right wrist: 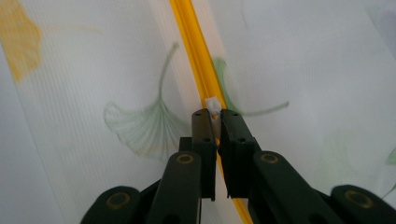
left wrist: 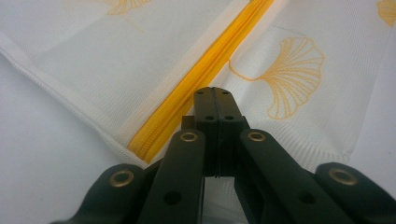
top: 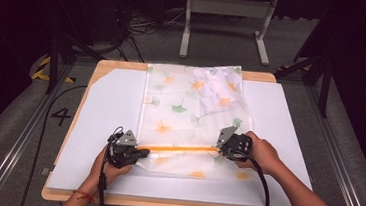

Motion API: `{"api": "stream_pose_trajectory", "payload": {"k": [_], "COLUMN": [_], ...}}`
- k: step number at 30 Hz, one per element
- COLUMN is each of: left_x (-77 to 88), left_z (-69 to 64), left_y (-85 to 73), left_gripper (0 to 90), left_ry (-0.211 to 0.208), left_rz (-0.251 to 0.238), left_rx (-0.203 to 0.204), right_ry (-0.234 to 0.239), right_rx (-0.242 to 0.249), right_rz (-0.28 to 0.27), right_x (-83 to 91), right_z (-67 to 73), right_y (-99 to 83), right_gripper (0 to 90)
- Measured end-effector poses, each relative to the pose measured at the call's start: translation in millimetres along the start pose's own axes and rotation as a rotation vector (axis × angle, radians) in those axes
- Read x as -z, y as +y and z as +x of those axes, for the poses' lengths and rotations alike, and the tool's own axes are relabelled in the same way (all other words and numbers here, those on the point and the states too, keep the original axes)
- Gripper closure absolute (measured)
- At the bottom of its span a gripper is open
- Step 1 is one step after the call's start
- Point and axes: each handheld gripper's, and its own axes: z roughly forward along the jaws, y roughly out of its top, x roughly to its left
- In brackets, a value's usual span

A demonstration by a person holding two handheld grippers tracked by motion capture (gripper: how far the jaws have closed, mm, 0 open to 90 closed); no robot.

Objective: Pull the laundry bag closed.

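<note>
A dark studio floor with cables and a grey stand frames a wooden table [top: 62,194] topped with a white board [top: 103,126], where we work a mesh laundry bag [top: 190,108] printed with ginkgo leaves. The bag lies flat along the middle of the board, a white garment [top: 213,83] showing through its far end, and its orange zipper [top: 177,148] runs left to right across the near end.

At the left, our left gripper [top: 139,153] sits at the zipper's left end. In the left gripper view its jaws are pressed together over the bag's fabric [left wrist: 280,93] just beside the yellow teeth [left wrist: 187,93]; we judge it pins the bag down, though whether cloth is actually caught between the tips we cannot tell.

At the right, our right gripper [top: 222,146] is at the zipper's other end. In the right gripper view its jaws stand narrow, pinching the small white pull [right wrist: 213,105] on the teeth [right wrist: 196,51].

The zipper's long axis lies straight between the two grippers, so any slide must follow that line. The right hand [top: 262,152] is the one on the pull; the left serves as the anchor against it.
</note>
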Motion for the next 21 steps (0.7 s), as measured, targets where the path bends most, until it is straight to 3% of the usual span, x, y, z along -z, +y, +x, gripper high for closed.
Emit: {"api": "stream_pose_trajectory", "payload": {"k": [7, 12, 18, 21], "left_x": [0.0, 1.2, 2.4, 2.3], "left_z": [1.0, 3.5, 6.0, 5.7], "left_y": [-0.1, -1.3, -2.3, -2.5], "left_gripper": [90.0, 90.0, 90.0, 90.0], "left_ry": [-0.003, -0.008, -0.014, -0.015], "left_rz": [-0.004, -0.008, -0.007, -0.008], "left_rx": [0.005, 0.01, 0.021, 0.024], "right_ry": [-0.018, -0.02, -0.046, -0.028], "right_rx": [-0.087, -0.169, -0.213, -0.232], "right_rz": [0.015, -0.023, -0.002, -0.026], "right_x": [11.3, 17.9, 22.3, 25.3], "right_z": [-13.0, -21.6, -26.3, -27.7], "right_y": [-42.5, -68.5, -91.5, -97.4], "right_gripper": [84.8, 84.8, 84.8, 84.7]}}
